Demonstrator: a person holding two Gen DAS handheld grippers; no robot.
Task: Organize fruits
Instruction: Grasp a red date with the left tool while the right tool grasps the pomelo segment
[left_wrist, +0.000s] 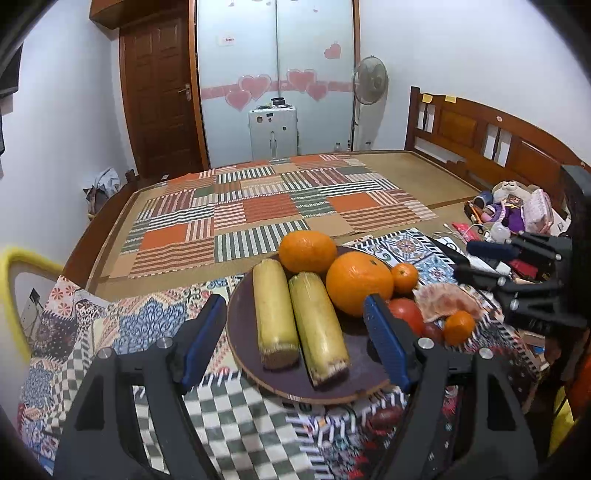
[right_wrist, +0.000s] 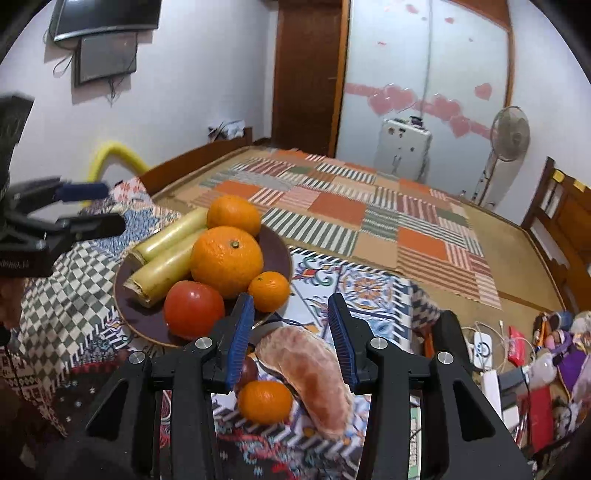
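Light: even indoor light from above — bright, slightly cool on the white walls.
Shadows: soft and short under the fruit on the plate (left_wrist: 240, 332).
Glare: small highlights on the tomato (right_wrist: 194, 308).
Blur: the right-wrist view is smeared at its left edge.
Distortion: strong fisheye bending — dark corners in both views.

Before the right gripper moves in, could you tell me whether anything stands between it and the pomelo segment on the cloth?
Nothing visible does. The right gripper is open, and the pomelo segment lies directly between its fingers. A small mandarin sits close at the segment's left, against the left finger's side.
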